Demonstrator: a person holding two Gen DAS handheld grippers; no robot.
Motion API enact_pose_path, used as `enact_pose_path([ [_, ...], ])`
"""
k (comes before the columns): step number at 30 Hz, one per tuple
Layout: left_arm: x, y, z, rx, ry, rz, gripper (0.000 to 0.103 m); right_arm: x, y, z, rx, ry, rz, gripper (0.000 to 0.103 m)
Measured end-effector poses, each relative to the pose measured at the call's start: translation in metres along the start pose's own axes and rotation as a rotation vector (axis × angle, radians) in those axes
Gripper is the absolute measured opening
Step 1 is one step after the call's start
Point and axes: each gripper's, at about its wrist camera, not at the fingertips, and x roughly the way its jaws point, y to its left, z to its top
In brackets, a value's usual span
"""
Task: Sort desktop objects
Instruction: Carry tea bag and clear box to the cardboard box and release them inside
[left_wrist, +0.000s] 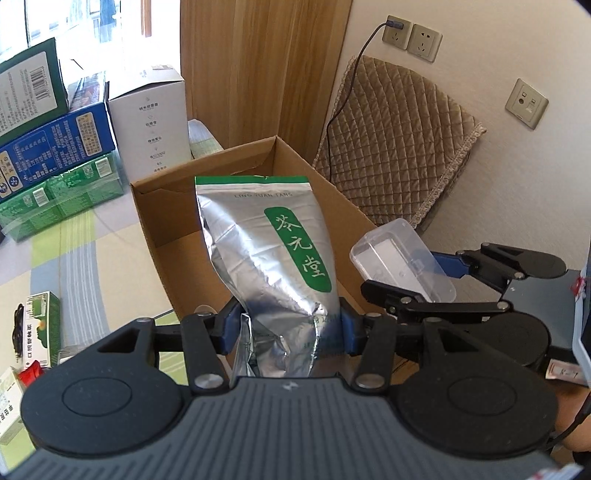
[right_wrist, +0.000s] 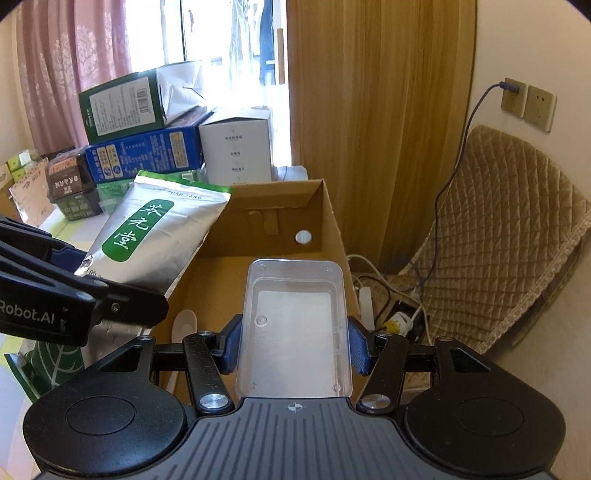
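Left tongs angled down — gripping foil pouch, right tongs clamping clear box

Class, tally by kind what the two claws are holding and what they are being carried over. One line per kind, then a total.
Silver foil pouch, in the left claw: 1
Clear plastic box, in the right claw: 1
Open cardboard box beneath them: 1
Total: 3

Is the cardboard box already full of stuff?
No, the cardboard box shows a mostly bare floor, with only a pale spoon visible inside.
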Motion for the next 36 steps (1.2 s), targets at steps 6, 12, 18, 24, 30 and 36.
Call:
enact_pose_path([
  [6,0.009,0.000,-0.001,-0.012,0.005,0.007,0.049,0.004,-0.003,-0.002,0.005,0.008,-0.001,0.054],
  [12,0.002,0.005,-0.004,-0.022,-0.017,0.017,0.046,0.004,-0.004,-0.003,0.006,0.010,-0.001,0.054],
  [18,-0.007,0.009,-0.010,-0.020,-0.022,0.025,0.046,0.001,-0.002,-0.003,0.004,0.006,0.004,0.054],
  [24,-0.014,0.014,-0.016,-0.032,-0.027,0.031,0.046,-0.002,0.004,0.002,-0.001,-0.002,0.017,0.054],
  [30,-0.019,0.021,-0.023,-0.039,-0.025,0.032,0.050,-0.002,0.008,0.003,-0.010,-0.001,0.024,0.066],
  [36,-0.025,0.029,-0.032,-0.052,-0.022,0.036,0.051,-0.007,0.009,-0.002,-0.007,0.002,0.021,0.067],
])
